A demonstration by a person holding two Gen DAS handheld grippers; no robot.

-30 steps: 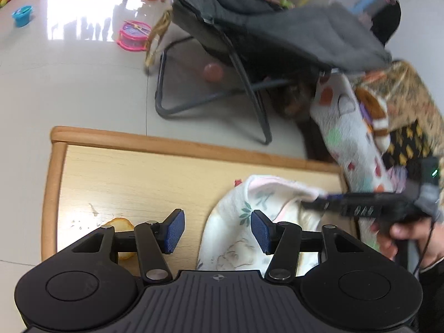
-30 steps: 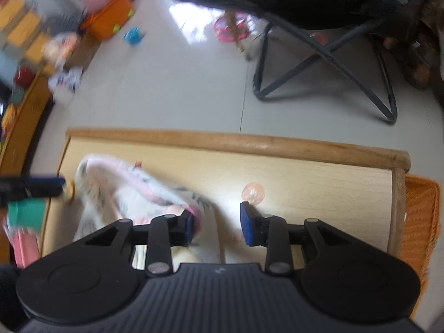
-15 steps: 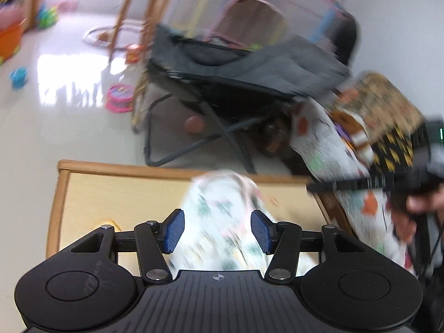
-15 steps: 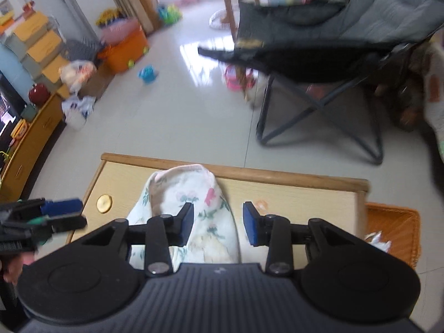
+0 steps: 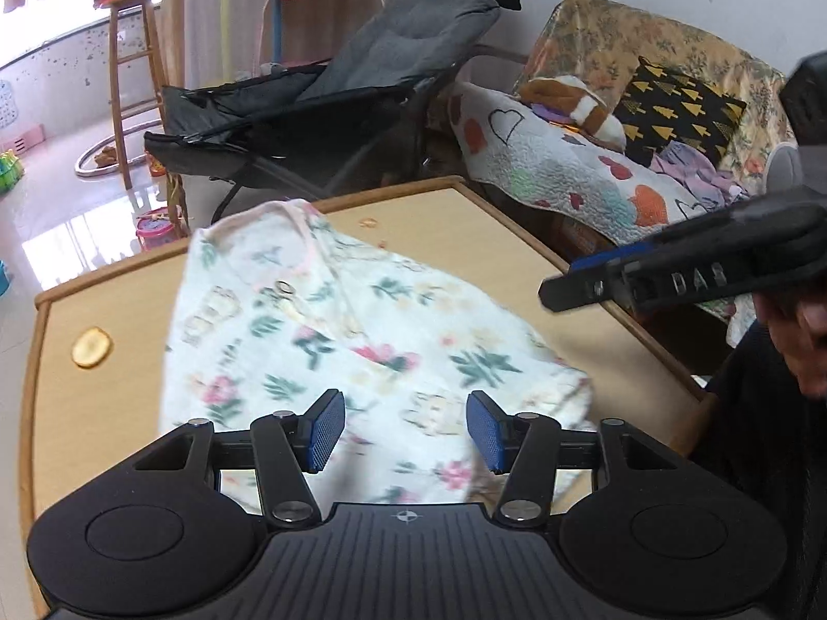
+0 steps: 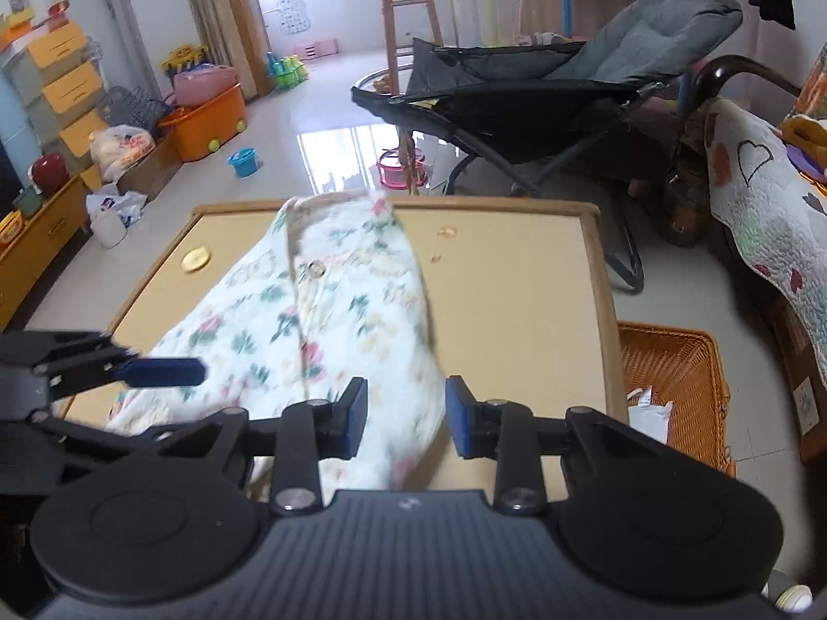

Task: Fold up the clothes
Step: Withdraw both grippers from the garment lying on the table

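A white floral garment [image 5: 362, 330] lies stretched along the wooden table [image 5: 465, 237], from the far edge to the near edge, and is blurred. My left gripper [image 5: 406, 429] is open above its near end, with cloth showing between and under the blue pads, not pinched. In the right wrist view the garment [image 6: 331, 310] runs toward my right gripper [image 6: 407, 416], which is open with the cloth's right edge lying in its gap. The right gripper [image 5: 646, 279] hovers at the table's right side. The left gripper [image 6: 129, 372] hovers over the garment's left side.
A yellow round spot [image 6: 195, 260] marks the table's far left. An orange wicker basket [image 6: 672, 387] stands on the floor to the table's right. Beyond the table are a grey folding chair [image 6: 542, 103] and a quilt-covered sofa [image 5: 568, 170]. A hand [image 5: 806, 330] holds the right gripper.
The garment went from a bunched heap to stretched out lengthwise over the table. Both grippers drew back toward the near edge and tilted up, showing more of the room.
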